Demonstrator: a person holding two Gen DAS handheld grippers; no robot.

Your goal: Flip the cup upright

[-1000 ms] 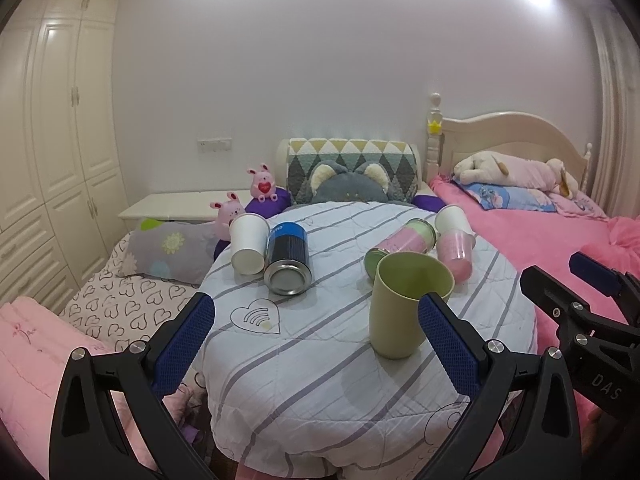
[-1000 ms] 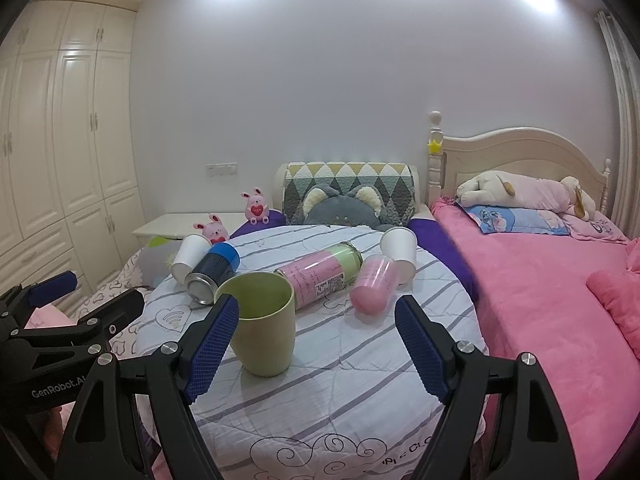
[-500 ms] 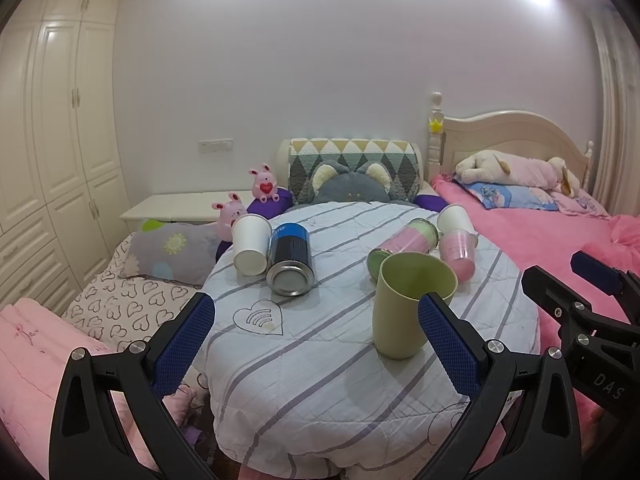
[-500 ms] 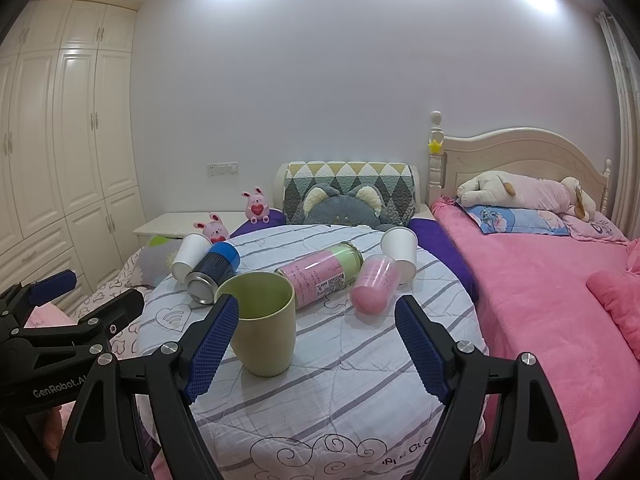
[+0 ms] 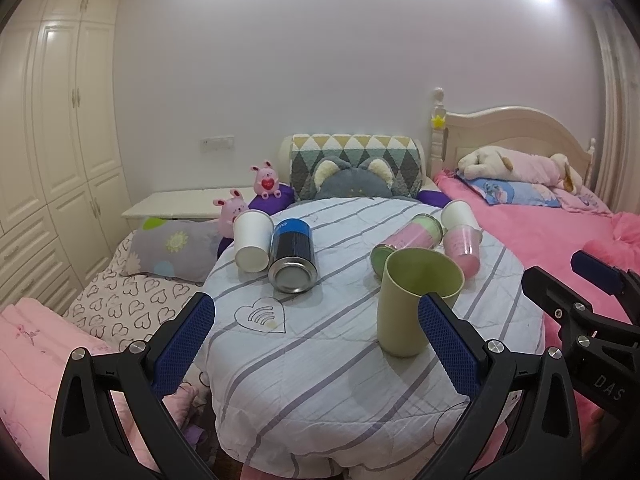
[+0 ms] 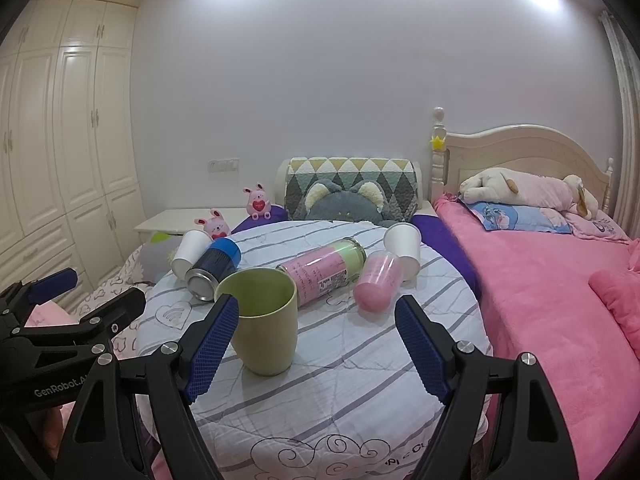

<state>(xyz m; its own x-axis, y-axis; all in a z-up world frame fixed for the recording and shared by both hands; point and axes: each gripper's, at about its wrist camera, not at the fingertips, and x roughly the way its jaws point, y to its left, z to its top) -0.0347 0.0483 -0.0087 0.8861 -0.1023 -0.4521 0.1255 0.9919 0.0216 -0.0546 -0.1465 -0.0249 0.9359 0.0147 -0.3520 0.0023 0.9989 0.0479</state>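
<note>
Setting: a bedroom, with a round table [image 5: 360,380] under a white cloth striped in grey, seen from two cameras mounted on hand-held tongs.
Green cup [image 5: 416,300]: stands upright, mouth up, near the front of the table; it holds nothing that can be seen.
Left gripper [image 5: 316,344]: its two blue-padded fingers are spread wide and grip nothing; it hovers at the near edge of the table, and its right pad overlaps the green cup in the picture, though whether it touches the cup cannot be told.
Right gripper [image 6: 316,344]: also spread wide with nothing between the pads; its left pad sits in front of the green cup [image 6: 264,320] in the picture.
White paper cup [image 5: 252,240]: lies on its side at the far left of the table, mouth toward the camera.
Blue can [image 5: 292,256]: lies on its side just beside the white paper cup, its metal end toward the camera.
Pink and green canister [image 6: 324,270]: lies on its side behind the green cup.
Pink plastic cup [image 6: 378,280]: lies on its side to the right of the canister.
Second white paper cup [image 6: 404,244]: stands mouth down, just behind the pink plastic cup.
Bed [image 6: 540,280]: to the right, with a pink blanket and a plush dog [image 6: 520,192] by the headboard.
Wardrobe [image 6: 60,140]: cream doors along the left wall.
</note>
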